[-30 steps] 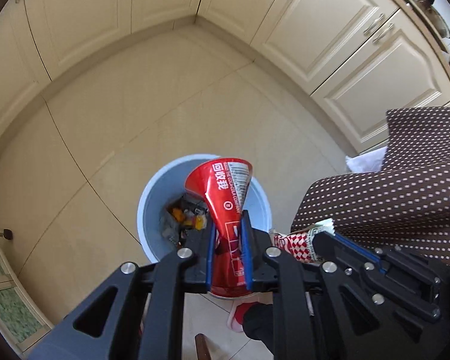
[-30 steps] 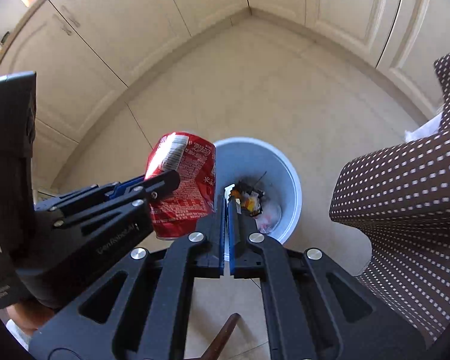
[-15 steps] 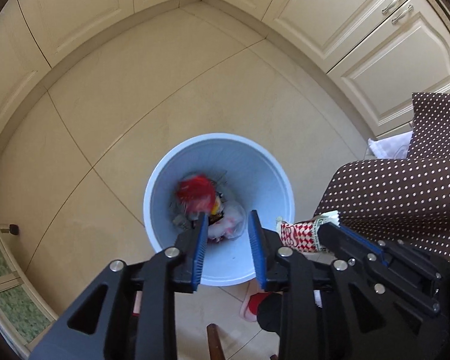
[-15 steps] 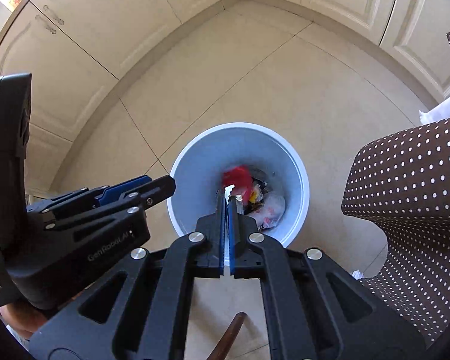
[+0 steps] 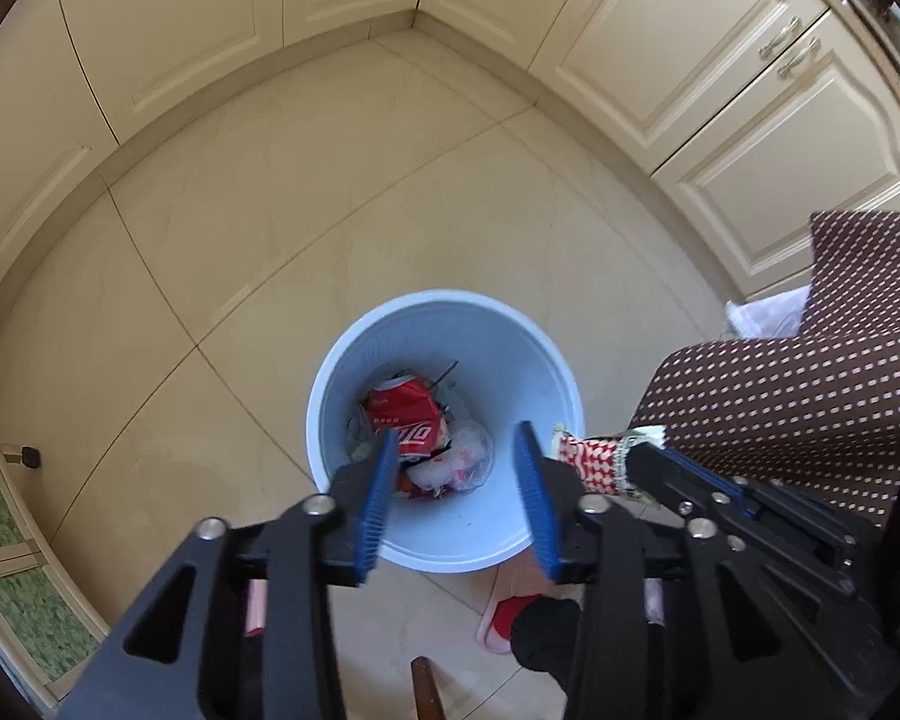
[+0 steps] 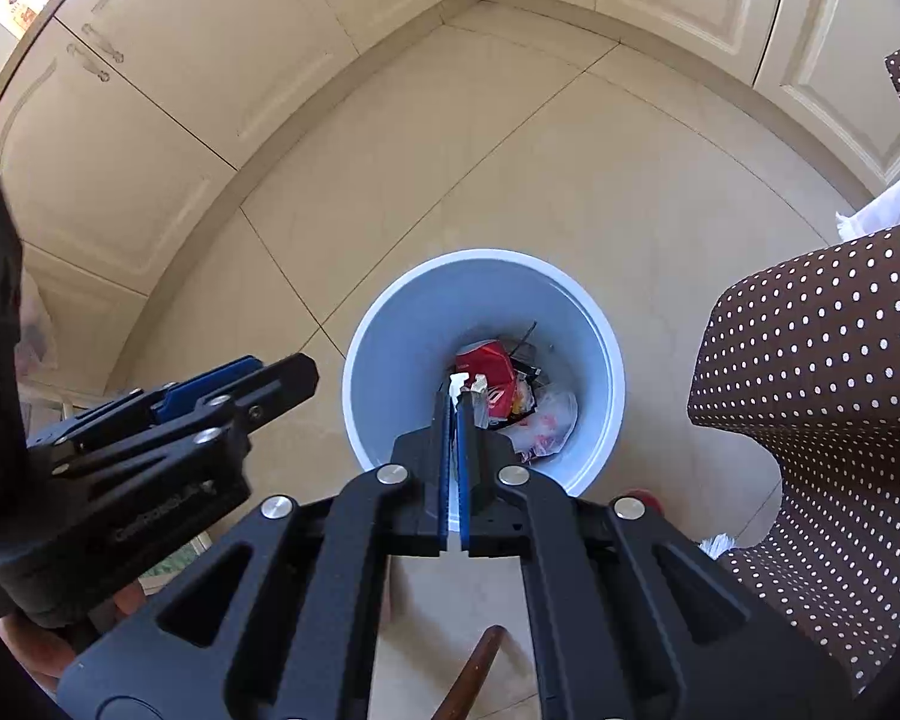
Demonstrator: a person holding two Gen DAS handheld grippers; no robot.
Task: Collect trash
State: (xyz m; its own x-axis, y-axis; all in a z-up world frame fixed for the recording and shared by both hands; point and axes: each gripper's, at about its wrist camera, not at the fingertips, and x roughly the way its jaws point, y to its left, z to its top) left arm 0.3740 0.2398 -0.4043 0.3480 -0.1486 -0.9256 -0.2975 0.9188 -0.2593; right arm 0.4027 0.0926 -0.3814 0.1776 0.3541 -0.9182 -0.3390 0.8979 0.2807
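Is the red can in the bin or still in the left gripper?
In the bin. The red can lies on the other trash inside the white bin; the left gripper, jaws just opened, holds nothing.

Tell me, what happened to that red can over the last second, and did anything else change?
The left gripper let go of the red can: its jaws have just been opening, and nothing is between them now. The can dropped into the white bin and lies on the other rubbish there. The right gripper stayed shut and empty above the bin; the bin and the dotted cloth did not move.
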